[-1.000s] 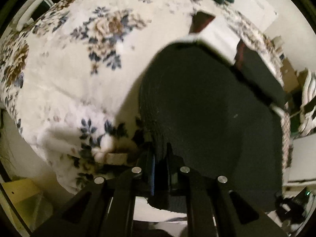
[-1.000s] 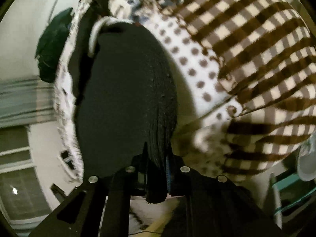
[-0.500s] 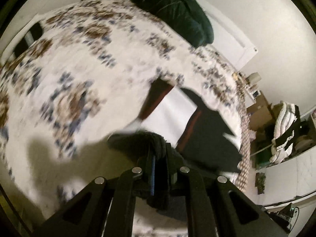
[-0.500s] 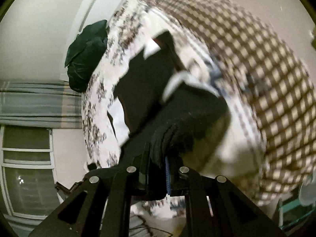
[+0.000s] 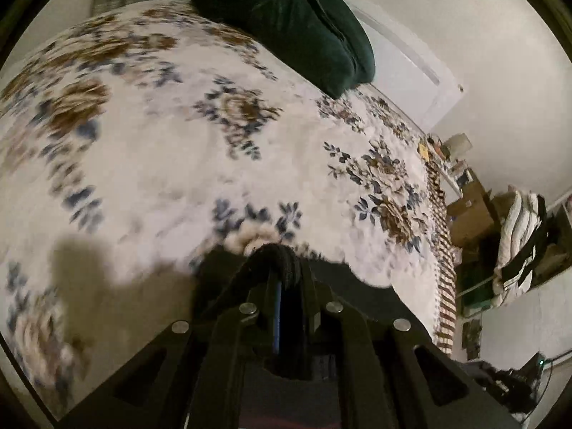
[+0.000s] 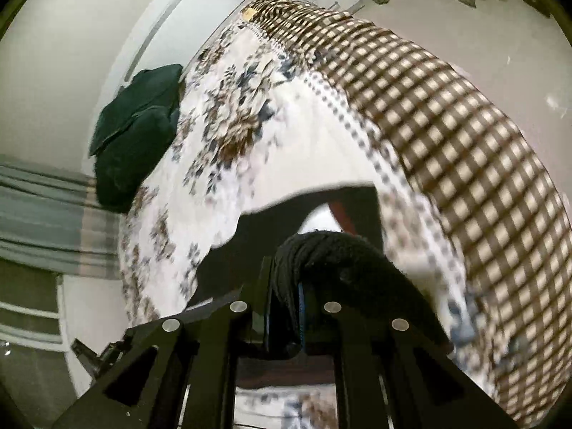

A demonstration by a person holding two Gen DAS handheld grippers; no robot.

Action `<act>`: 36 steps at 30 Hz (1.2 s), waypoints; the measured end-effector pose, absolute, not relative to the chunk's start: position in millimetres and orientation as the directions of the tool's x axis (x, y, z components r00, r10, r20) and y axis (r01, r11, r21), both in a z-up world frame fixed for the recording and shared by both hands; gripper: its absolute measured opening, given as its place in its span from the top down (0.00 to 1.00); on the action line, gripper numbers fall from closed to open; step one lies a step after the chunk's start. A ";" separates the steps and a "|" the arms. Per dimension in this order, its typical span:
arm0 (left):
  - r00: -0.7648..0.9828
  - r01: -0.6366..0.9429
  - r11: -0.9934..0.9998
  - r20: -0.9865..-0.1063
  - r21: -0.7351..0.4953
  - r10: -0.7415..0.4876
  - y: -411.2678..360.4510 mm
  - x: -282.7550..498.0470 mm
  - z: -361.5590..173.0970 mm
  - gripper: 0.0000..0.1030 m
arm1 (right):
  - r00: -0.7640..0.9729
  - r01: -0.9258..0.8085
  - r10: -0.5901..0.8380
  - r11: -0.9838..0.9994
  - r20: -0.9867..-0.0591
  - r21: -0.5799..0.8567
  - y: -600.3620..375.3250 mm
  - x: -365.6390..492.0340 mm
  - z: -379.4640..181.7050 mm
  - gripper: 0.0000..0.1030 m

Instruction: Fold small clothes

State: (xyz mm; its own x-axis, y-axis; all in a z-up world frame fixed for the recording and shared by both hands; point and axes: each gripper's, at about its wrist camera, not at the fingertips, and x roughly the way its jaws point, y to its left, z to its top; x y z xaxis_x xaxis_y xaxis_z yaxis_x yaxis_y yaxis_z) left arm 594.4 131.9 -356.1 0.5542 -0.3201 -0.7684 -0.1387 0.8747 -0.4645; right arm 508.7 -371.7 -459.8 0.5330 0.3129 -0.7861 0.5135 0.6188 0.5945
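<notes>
Left wrist view: the left gripper (image 5: 289, 268) is clamped on a bunched edge of the black garment (image 5: 286, 254) above the floral bedspread (image 5: 161, 150).

Right wrist view: the right gripper (image 6: 291, 268) pinches the same garment, apparently; the cloth drapes onto the bedspread beside the checked blanket (image 6: 447, 125).

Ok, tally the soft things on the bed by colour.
Black with white and red: 1, the garment pinched by both tongs
Dark green: 1, the pillow
Floral white: 1, the bedspread
Brown check: 1, the blanket
Total: 4
</notes>
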 end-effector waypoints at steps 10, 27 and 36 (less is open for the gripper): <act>0.469 -0.222 0.884 -0.840 -0.411 -0.273 119.1 697.6 -432.3 0.94 | 0.473 0.579 0.256 0.631 -0.843 0.516 -386.2 629.0 -526.1 0.89; 0.500 -0.147 0.864 -0.790 -0.482 -0.356 123.7 655.6 -411.2 0.21 | 0.515 0.492 0.255 0.694 -0.818 0.526 -359.0 593.2 -521.8 0.08; 0.448 -0.290 0.832 -0.835 -0.474 -0.320 150.8 515.8 -434.0 0.21 | 0.493 0.634 0.145 0.616 -0.858 0.468 -334.2 430.3 -533.4 0.07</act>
State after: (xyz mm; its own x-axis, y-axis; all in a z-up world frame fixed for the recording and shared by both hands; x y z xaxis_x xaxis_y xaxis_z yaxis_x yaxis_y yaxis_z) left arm 515.8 150.8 -434.0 0.4476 -0.3196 -0.8351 -0.2896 0.8318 -0.4736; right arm 430.3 -334.2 -533.4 0.4930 0.1454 -0.8578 0.6336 0.6157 0.4685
